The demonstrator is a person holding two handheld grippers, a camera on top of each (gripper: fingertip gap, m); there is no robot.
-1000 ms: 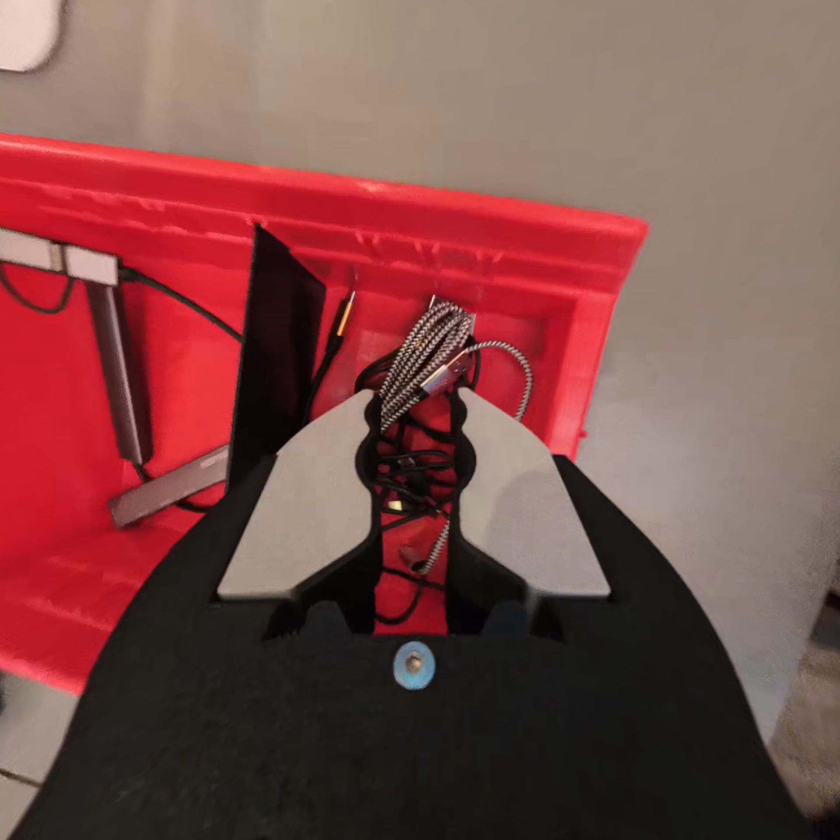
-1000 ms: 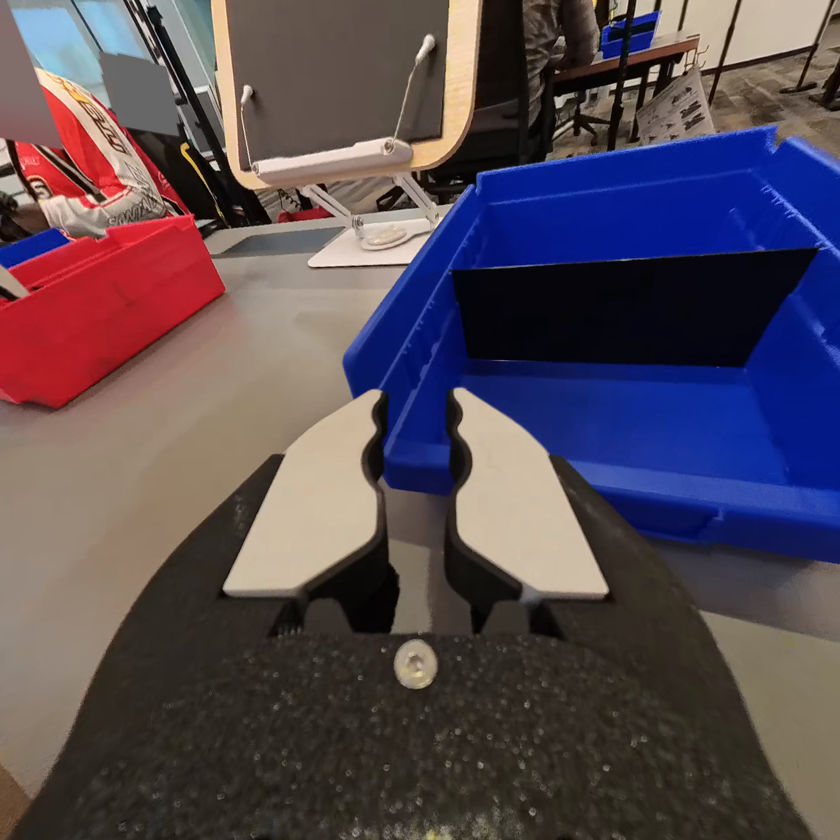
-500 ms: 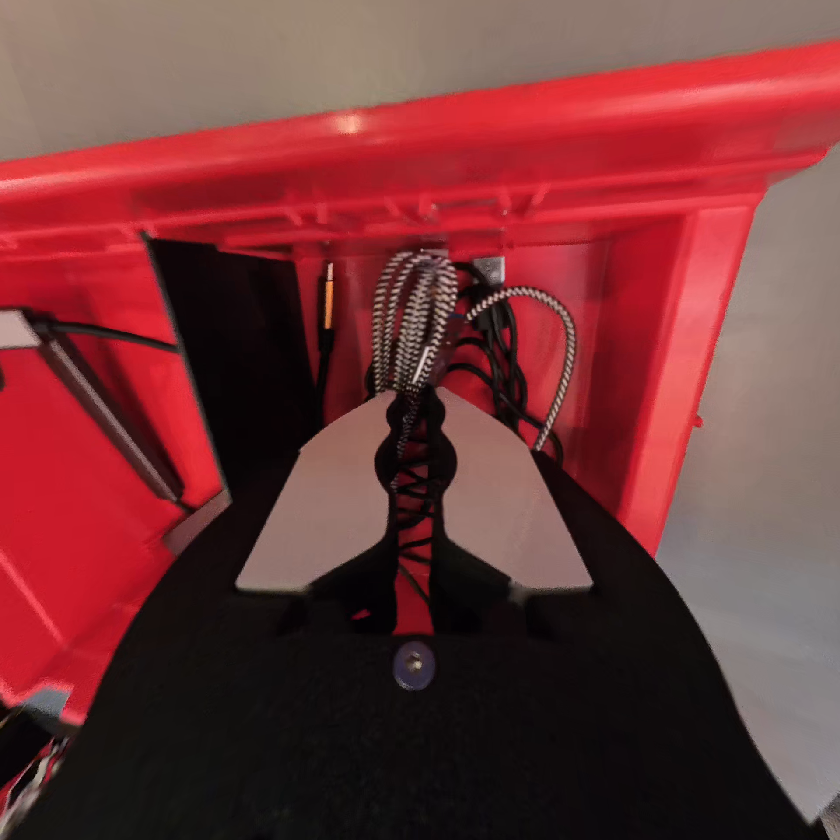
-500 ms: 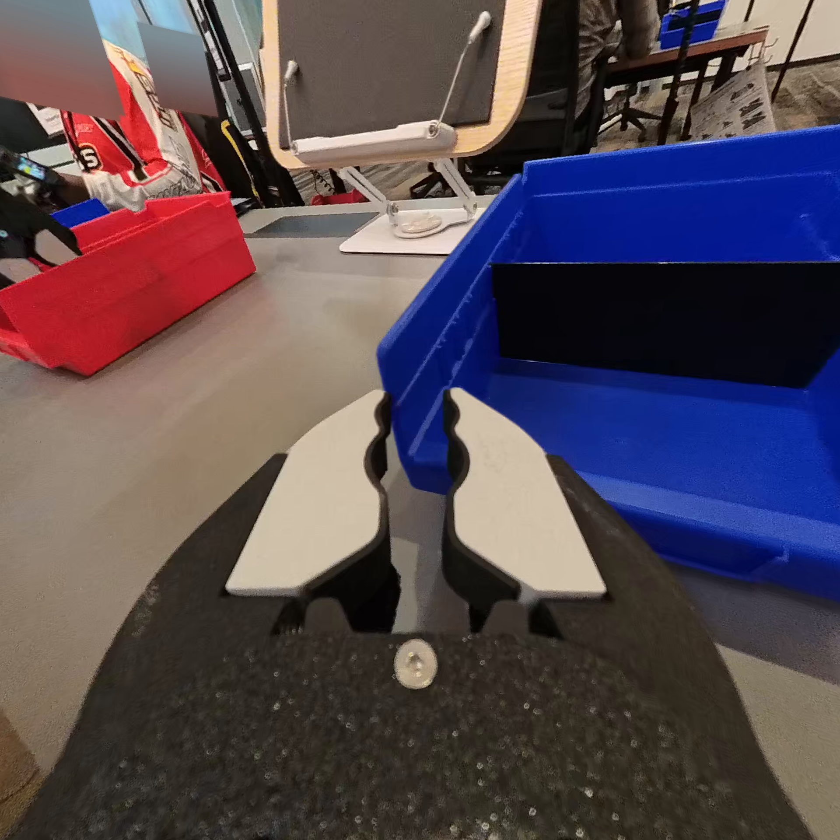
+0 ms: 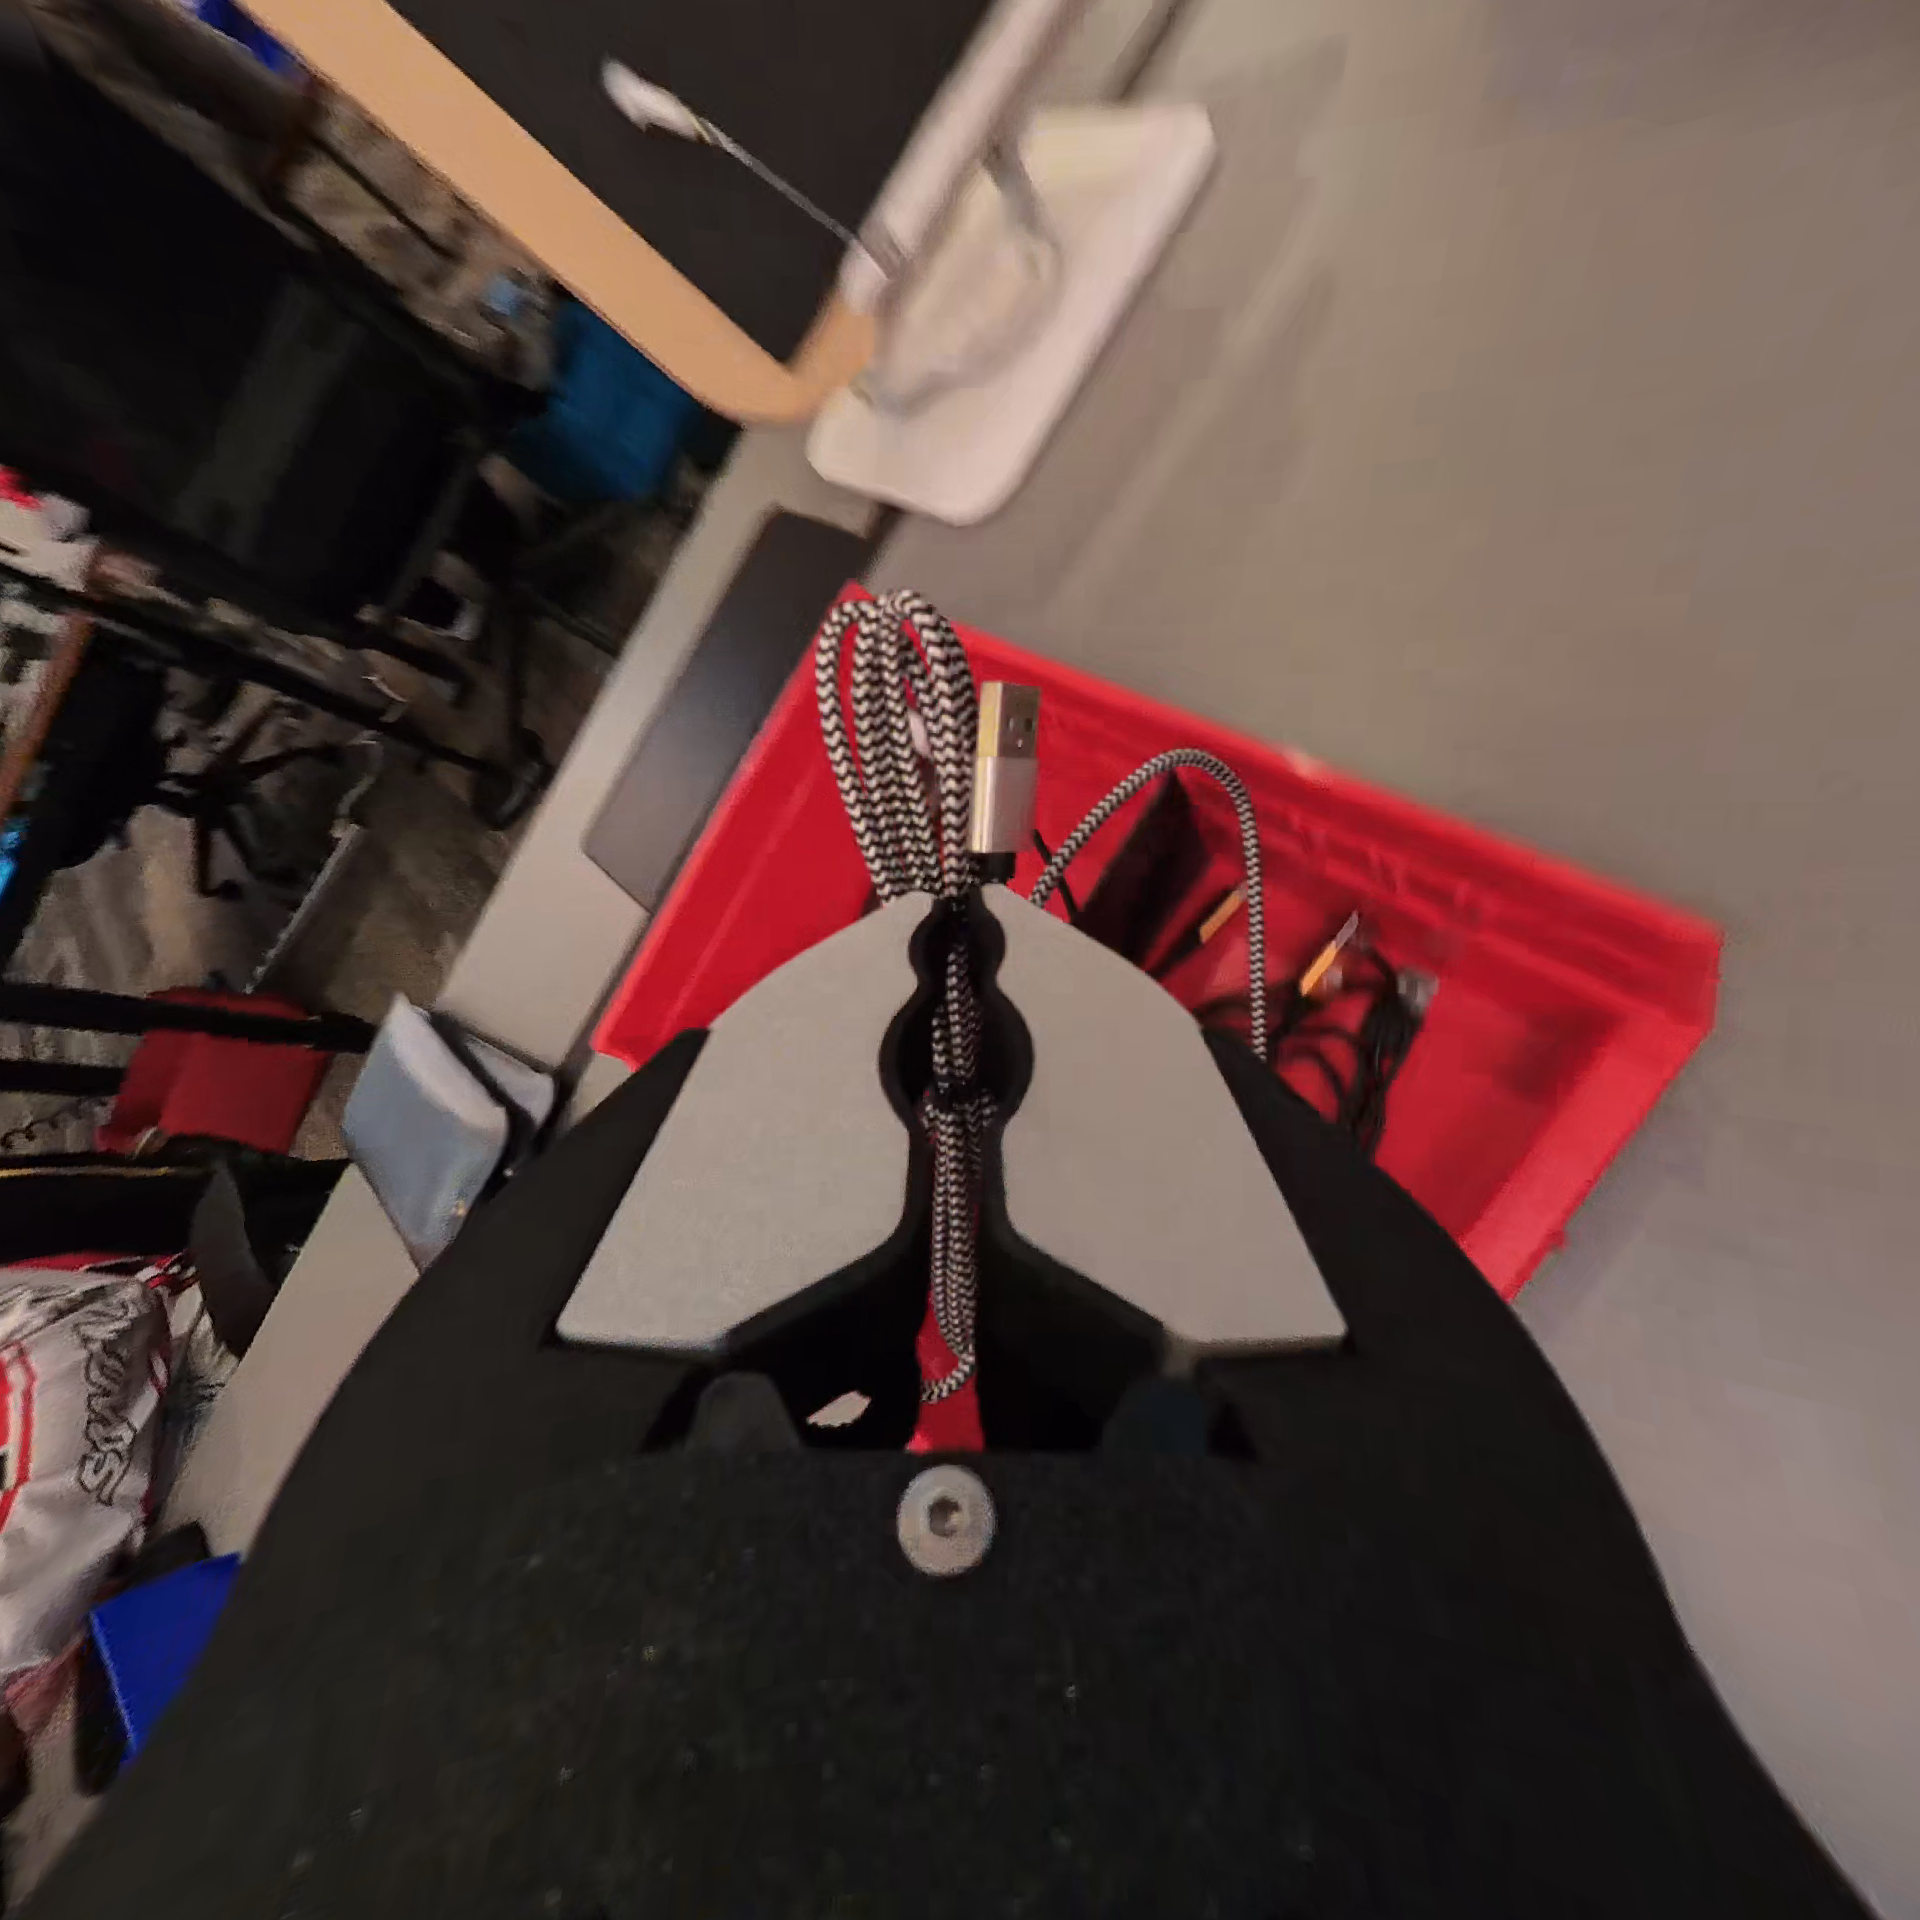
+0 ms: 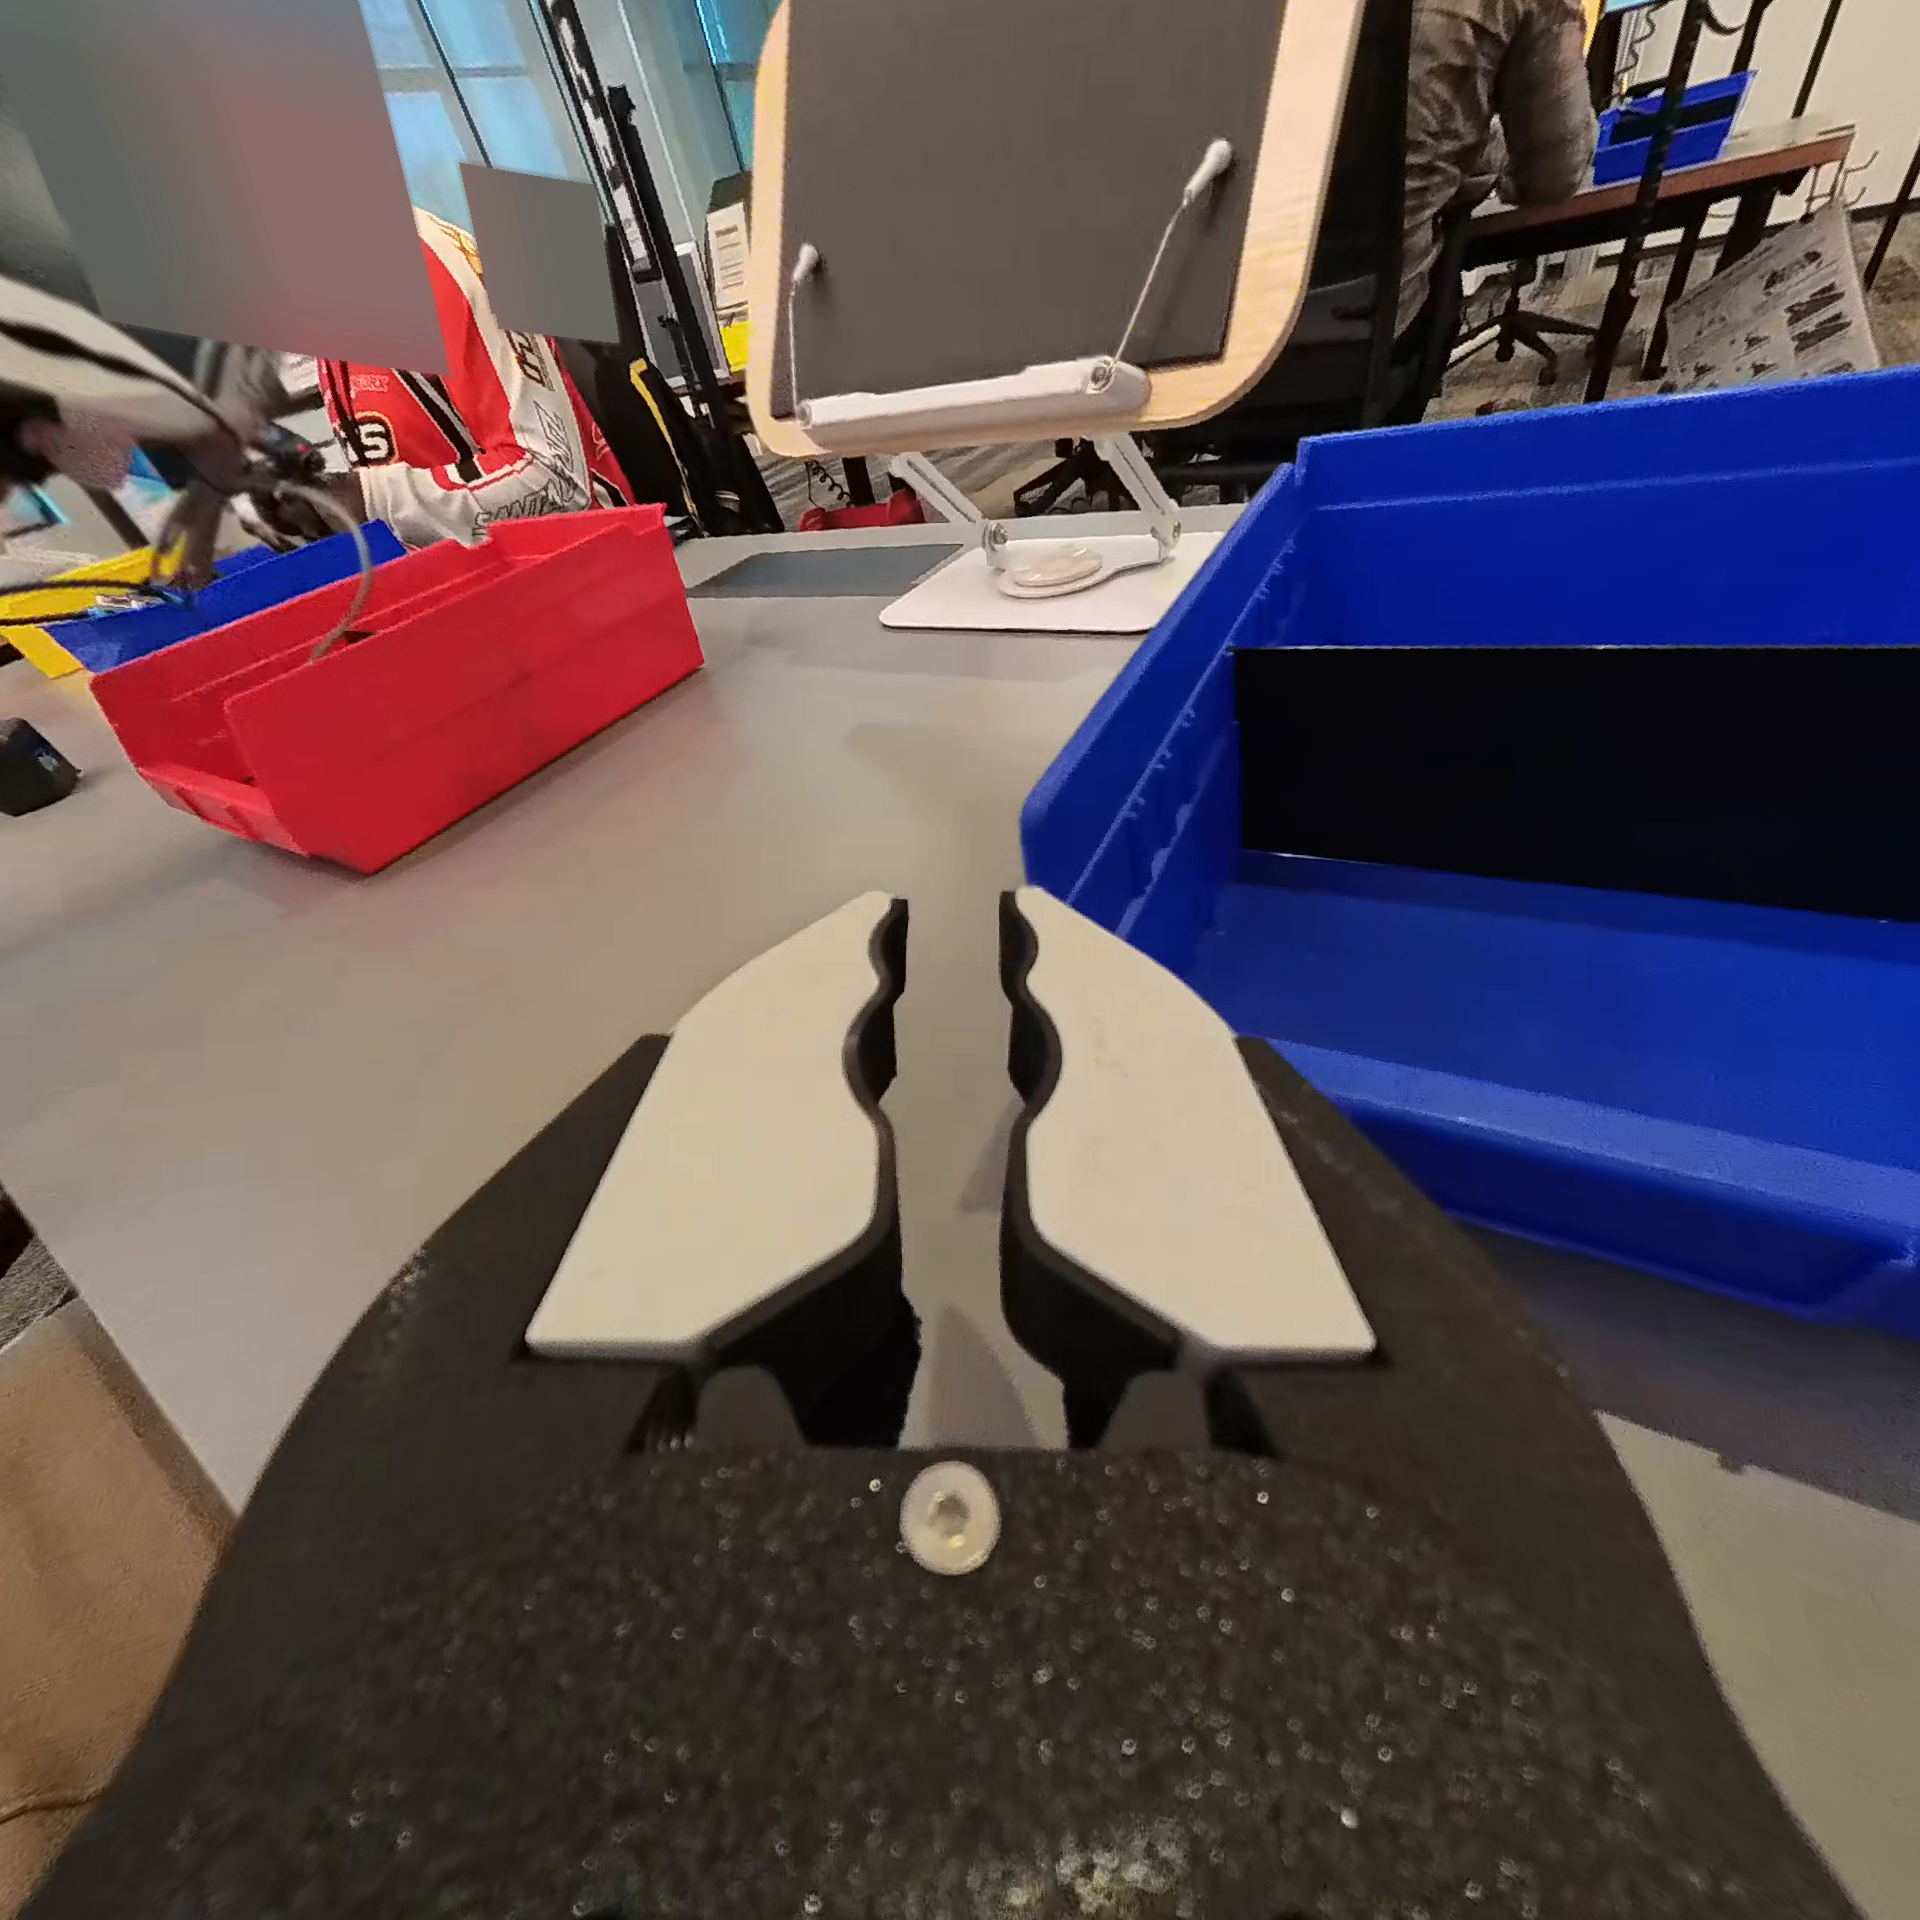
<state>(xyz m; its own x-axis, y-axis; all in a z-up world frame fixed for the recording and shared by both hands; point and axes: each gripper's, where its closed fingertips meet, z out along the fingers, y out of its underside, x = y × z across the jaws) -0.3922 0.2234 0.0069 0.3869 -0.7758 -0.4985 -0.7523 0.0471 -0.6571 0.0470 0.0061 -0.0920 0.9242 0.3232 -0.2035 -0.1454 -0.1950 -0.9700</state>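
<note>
My left gripper [image 5: 954,909] is shut on a coiled black-and-white braided cable [image 5: 894,758] with a metal plug [image 5: 1003,790], and holds it lifted above the red bin [image 5: 1507,1039]. One loop of the cable [image 5: 1236,831] trails back into the bin, where black cables [image 5: 1351,1023] lie. My right gripper [image 6: 951,909] is open and empty, low over the grey table [image 6: 468,997], just left of the blue bin [image 6: 1558,1039]. The red bin also shows in the right wrist view [image 6: 416,707] at far left.
A black divider [image 6: 1558,769] stands across the blue bin. A tablet stand with a wood-edged board [image 6: 1029,260] stands at the table's back. People sit behind the table. A small black object [image 6: 31,769] lies left of the red bin. My hands' fingertips stand some 50 cm from each other.
My left gripper closed on the braided cable inside the red bin and lifted it up and out, turning. My right gripper narrowed slightly and drifted left of the blue bin.
</note>
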